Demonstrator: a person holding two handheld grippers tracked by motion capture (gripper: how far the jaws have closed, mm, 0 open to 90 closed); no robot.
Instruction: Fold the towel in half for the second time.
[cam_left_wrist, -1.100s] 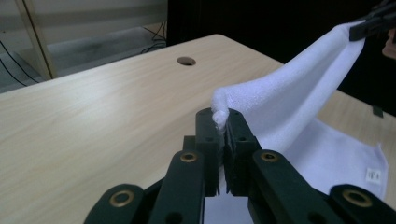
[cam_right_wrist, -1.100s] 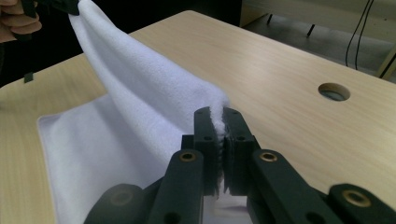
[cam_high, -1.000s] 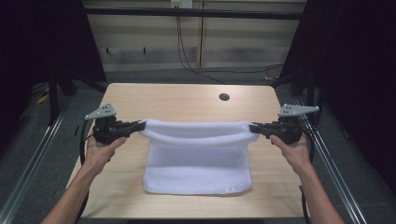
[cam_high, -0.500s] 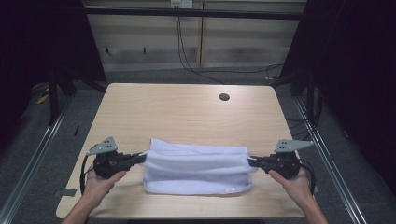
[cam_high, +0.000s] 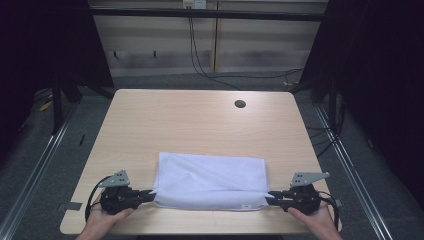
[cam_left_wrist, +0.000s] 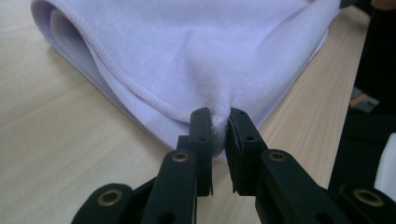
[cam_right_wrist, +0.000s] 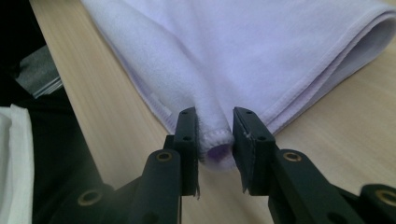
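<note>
A white towel (cam_high: 210, 180) lies folded in two on the wooden table (cam_high: 200, 120), near its front edge. My left gripper (cam_high: 151, 192) is at the towel's near left corner, low on the table. In the left gripper view the gripper (cam_left_wrist: 219, 126) is shut on a pinch of the towel (cam_left_wrist: 196, 56), with the fold's layers showing at the left. My right gripper (cam_high: 269, 196) is at the near right corner. In the right gripper view the gripper (cam_right_wrist: 215, 126) is shut on the rolled hem corner of the towel (cam_right_wrist: 261, 51).
A round dark cable hole (cam_high: 240, 104) sits at the table's far right. Metal floor rails (cam_high: 35, 170) run along both sides of the table. The table's front edge (cam_high: 200, 232) lies just under both hands.
Both grippers have carried the towel's far edge toward the person and down, folding it over itself. The towel now lies flat in two layers; the grippers rest low at its near corners.
</note>
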